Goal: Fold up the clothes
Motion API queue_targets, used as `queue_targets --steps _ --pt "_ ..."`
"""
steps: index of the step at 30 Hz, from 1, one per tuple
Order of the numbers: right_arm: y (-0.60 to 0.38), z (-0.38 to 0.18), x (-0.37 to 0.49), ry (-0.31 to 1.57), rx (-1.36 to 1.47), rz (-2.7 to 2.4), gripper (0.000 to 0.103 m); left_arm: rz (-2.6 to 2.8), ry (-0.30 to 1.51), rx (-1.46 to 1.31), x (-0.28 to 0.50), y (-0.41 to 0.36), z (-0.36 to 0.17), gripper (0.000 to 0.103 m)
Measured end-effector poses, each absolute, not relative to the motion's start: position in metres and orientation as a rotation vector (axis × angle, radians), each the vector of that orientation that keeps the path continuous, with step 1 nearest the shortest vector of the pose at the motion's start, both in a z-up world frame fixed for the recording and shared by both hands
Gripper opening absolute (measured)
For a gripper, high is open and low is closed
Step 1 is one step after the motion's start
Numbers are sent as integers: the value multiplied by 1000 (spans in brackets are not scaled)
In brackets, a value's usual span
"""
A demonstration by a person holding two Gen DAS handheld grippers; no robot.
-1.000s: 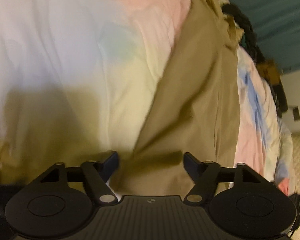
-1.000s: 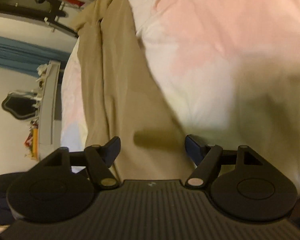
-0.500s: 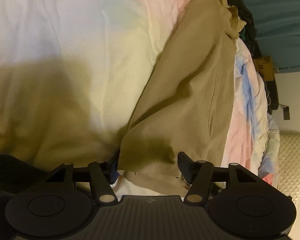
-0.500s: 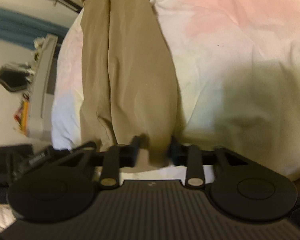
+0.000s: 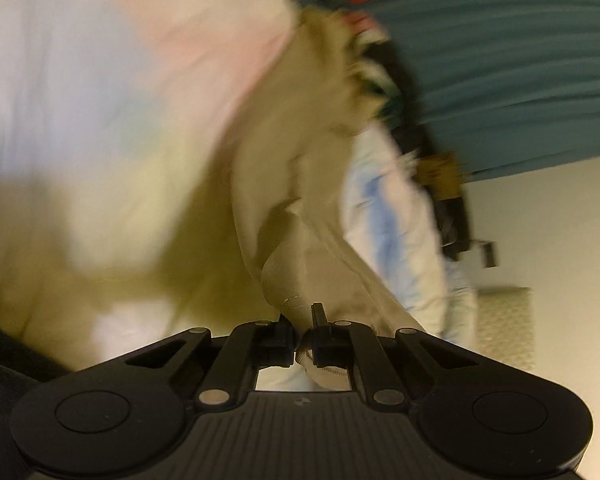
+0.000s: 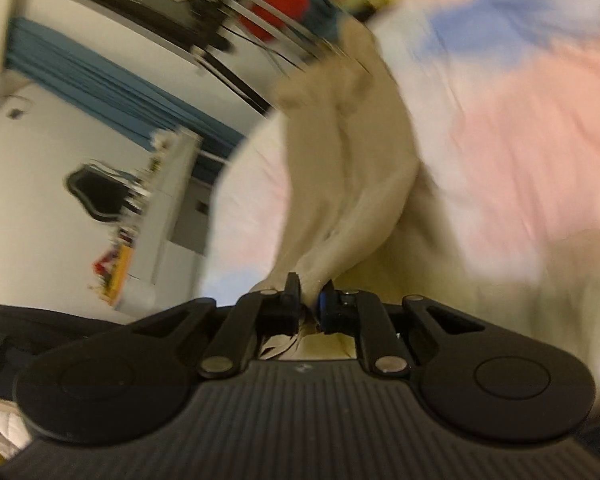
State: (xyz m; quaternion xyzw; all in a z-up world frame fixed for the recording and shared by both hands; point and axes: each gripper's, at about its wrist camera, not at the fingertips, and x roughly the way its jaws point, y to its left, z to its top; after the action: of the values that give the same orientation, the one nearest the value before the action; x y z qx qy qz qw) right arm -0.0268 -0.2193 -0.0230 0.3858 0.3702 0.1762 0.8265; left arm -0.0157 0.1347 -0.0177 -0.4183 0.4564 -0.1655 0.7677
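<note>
A long tan garment (image 5: 300, 184) lies stretched along the pastel bedspread (image 5: 100, 100), its near end raised off the bed. My left gripper (image 5: 302, 334) is shut on that near hem, and the cloth bunches up between the closed fingers. In the right wrist view the same tan garment (image 6: 352, 168) runs away from me as a gathered strip. My right gripper (image 6: 310, 304) is shut on its near end. Both views are motion-blurred. The far end of the garment is crumpled near the bed's far edge.
A pile of dark clothes (image 5: 420, 128) sits at the bed's far edge under a teal curtain (image 5: 520, 60). The right wrist view shows a white wall, a grey shelf unit (image 6: 168, 208) with clutter, a black chair (image 6: 96, 192) and the pink and blue bedspread (image 6: 520, 120).
Both grippers went from open over the flat hem to shut on it. The near end of the garment has lifted off the bed and gathered into folds.
</note>
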Motion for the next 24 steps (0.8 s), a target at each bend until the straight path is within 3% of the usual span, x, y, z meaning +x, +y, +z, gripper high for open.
queue_targets --steps 5,16,24 --pt "-227 -11 -60 729 786 391 11 -385 882 -863 -45 129 20 7" --pt "-233 -35 -127 712 783 359 11 -347 922 -895 -133 119 -13 6" --pt "-233 -26 -66 688 818 316 12 -312 861 -758 -41 95 5 7"
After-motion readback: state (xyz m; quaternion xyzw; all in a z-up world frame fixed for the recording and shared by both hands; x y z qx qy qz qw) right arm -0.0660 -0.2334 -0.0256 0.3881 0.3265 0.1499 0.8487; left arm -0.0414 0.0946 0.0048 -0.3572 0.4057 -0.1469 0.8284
